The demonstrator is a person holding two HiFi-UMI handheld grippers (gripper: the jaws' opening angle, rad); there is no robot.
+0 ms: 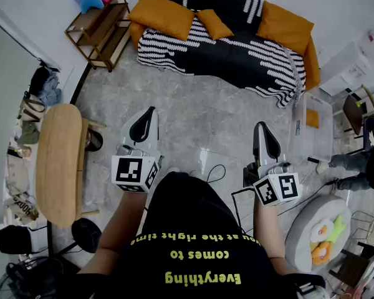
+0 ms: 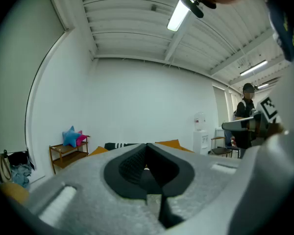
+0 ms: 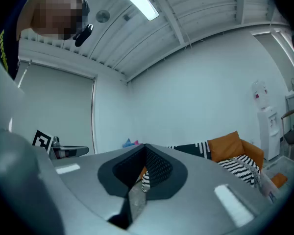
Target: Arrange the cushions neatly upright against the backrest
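In the head view a black sofa (image 1: 237,52) with white stripes stands at the far side of the floor. On it lie a large orange cushion (image 1: 161,14) at the left, a small orange cushion (image 1: 214,23) in the middle and a large orange cushion (image 1: 284,25) at the right. All three lean loosely and tilted. My left gripper (image 1: 149,112) and right gripper (image 1: 260,127) are held level well short of the sofa, both shut with nothing between the jaws. The left gripper view shows the shut left gripper (image 2: 146,146). The right gripper view shows the shut right gripper (image 3: 146,148) and an orange cushion (image 3: 228,145).
A wooden shelf (image 1: 100,20) with star-shaped toys stands left of the sofa. An oval wooden table (image 1: 61,161) is at my left. A clear bin (image 1: 311,114), a seated person (image 1: 361,161) and a round white pouf (image 1: 321,226) are at the right. Cables (image 1: 215,173) lie on the floor.
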